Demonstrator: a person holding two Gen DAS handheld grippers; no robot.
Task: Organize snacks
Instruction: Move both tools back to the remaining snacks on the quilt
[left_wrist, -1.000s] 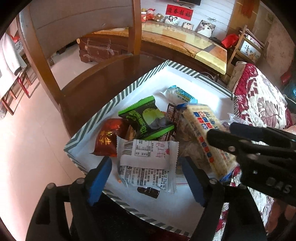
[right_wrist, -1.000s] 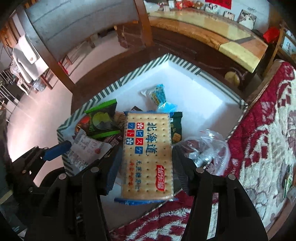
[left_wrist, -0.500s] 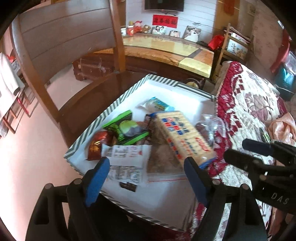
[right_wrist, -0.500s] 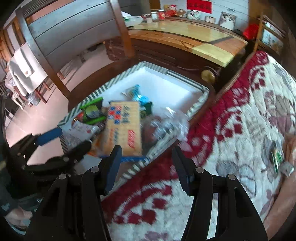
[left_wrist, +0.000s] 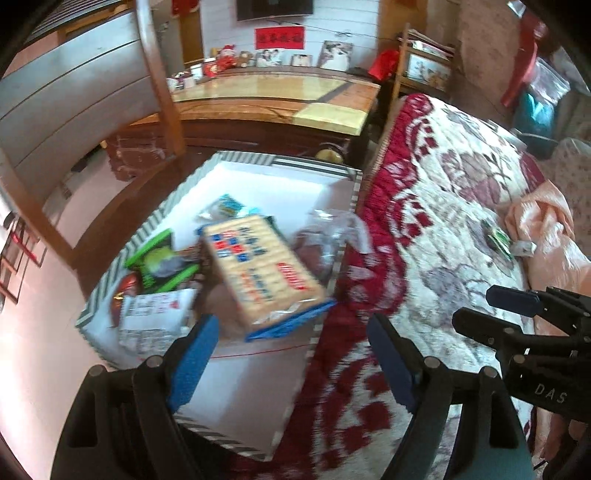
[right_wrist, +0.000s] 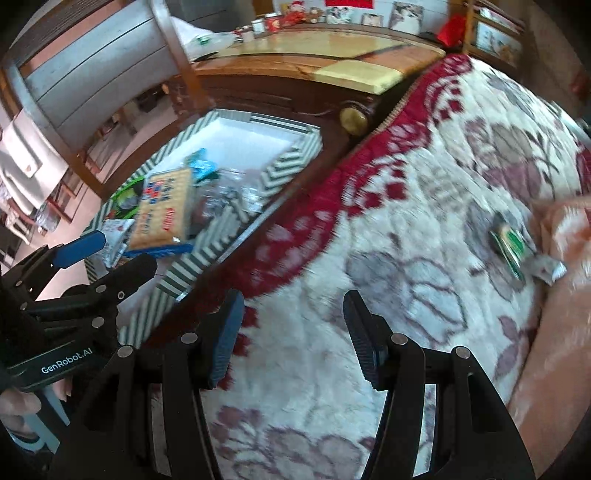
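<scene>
A white box with a green-striped rim (left_wrist: 155, 229) holds a large cracker pack (left_wrist: 258, 266), a green packet (left_wrist: 162, 262), a white printed packet (left_wrist: 155, 314), a blue-white packet (left_wrist: 225, 205) and a clear plastic bag (left_wrist: 325, 240). My left gripper (left_wrist: 291, 350) is open and empty above the box's near right corner. My right gripper (right_wrist: 295, 325) hangs open and empty over the red-and-white floral blanket (right_wrist: 406, 206). A small green packet (right_wrist: 511, 245) and a silvery wrapper (right_wrist: 548, 267) lie on the blanket at the far right, apart from both grippers.
The box (right_wrist: 284, 166) rests on a dark wooden chair seat (left_wrist: 147, 184) beside the blanket's edge. A chair back (left_wrist: 159, 74) rises behind it, and a wooden table (left_wrist: 277, 99) stands beyond. A pink cloth (right_wrist: 554, 295) lies at the blanket's right.
Both grippers have swung right, from above the box toward the blanket. The cracker pack that sat between the right fingers a second ago now lies in the box, away from them.
</scene>
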